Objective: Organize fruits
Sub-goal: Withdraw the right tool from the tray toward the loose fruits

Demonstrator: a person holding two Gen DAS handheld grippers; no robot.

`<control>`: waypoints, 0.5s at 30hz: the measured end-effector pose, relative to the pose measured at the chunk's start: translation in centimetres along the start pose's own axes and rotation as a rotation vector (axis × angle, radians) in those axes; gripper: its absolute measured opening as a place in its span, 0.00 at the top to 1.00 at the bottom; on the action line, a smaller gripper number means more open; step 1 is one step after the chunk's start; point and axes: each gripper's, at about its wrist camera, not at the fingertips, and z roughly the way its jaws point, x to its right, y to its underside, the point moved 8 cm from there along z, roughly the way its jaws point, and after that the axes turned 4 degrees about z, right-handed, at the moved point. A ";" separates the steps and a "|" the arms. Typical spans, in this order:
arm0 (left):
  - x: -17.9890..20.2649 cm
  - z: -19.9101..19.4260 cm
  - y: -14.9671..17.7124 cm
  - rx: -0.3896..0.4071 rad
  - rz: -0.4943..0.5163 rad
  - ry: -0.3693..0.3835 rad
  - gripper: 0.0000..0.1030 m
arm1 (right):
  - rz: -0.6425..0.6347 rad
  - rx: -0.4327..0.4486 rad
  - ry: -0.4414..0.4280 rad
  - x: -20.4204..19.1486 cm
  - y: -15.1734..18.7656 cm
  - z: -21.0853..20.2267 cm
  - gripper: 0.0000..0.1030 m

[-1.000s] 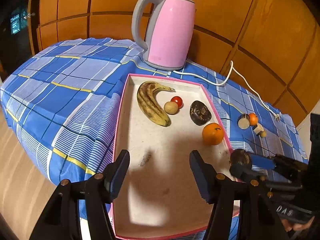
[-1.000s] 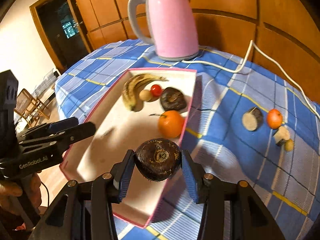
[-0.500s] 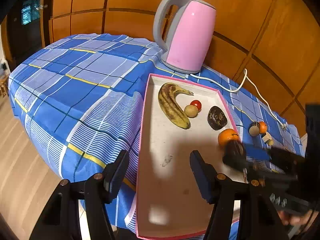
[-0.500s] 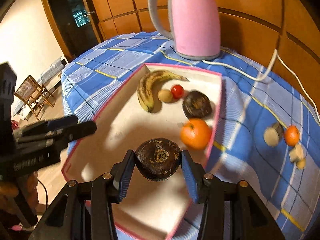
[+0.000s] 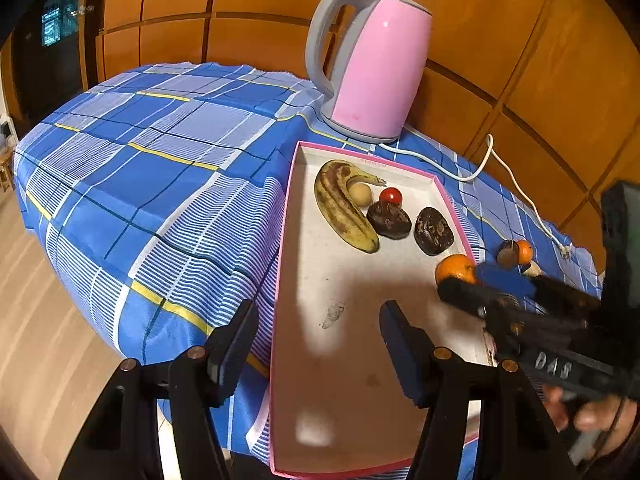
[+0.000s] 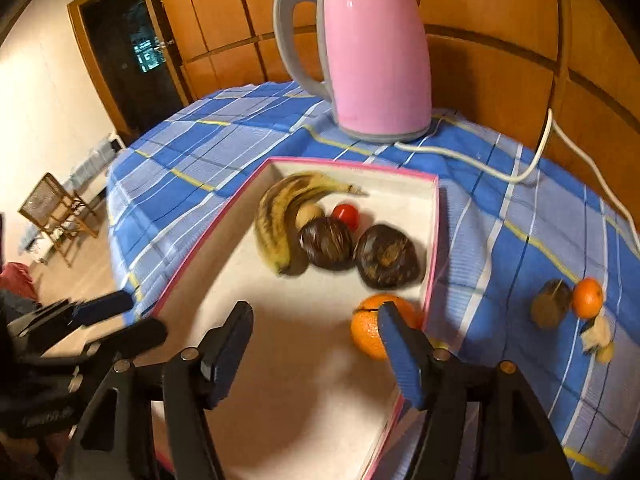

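Note:
The pink-rimmed white tray (image 6: 434,240) holds a spotted banana (image 6: 276,220), a beige ball, a red tomato (image 6: 346,214), two dark brown fruits and an orange (image 6: 366,332). One dark fruit (image 6: 326,242) lies against the banana, free of any grip; the other (image 6: 386,256) sits to its right. My right gripper (image 6: 316,344) hovers over the tray's middle, its jaws opening with nothing between them. My left gripper (image 5: 320,340) stands open and empty over the tray's near left rim (image 5: 285,240). In the left wrist view the right gripper (image 5: 464,282) reaches in beside the orange (image 5: 454,268).
A pink kettle (image 6: 372,52) stands behind the tray on the blue checked cloth, its white cable (image 6: 536,160) trailing right. Right of the tray lie a small orange (image 6: 587,297), a brown round piece (image 6: 551,308) and pale bits (image 6: 598,334). The table drops off at the left.
The right gripper carried the dark fruit over the tray and let it go; the fruit now lies by the banana and the jaws stand wider. The left gripper stayed open.

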 end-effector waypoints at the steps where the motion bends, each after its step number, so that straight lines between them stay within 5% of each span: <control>1: 0.1 0.0 0.0 0.000 0.001 0.001 0.38 | -0.005 -0.004 0.000 0.0 0.6 -0.2 0.46; 5: 0.6 0.0 0.2 -0.001 0.019 0.001 0.38 | 0.008 -0.015 0.010 0.4 2.1 -0.7 0.54; 15: 2.0 -0.4 0.3 0.007 0.060 0.007 0.38 | 0.072 0.025 0.050 2.0 3.3 -3.1 0.54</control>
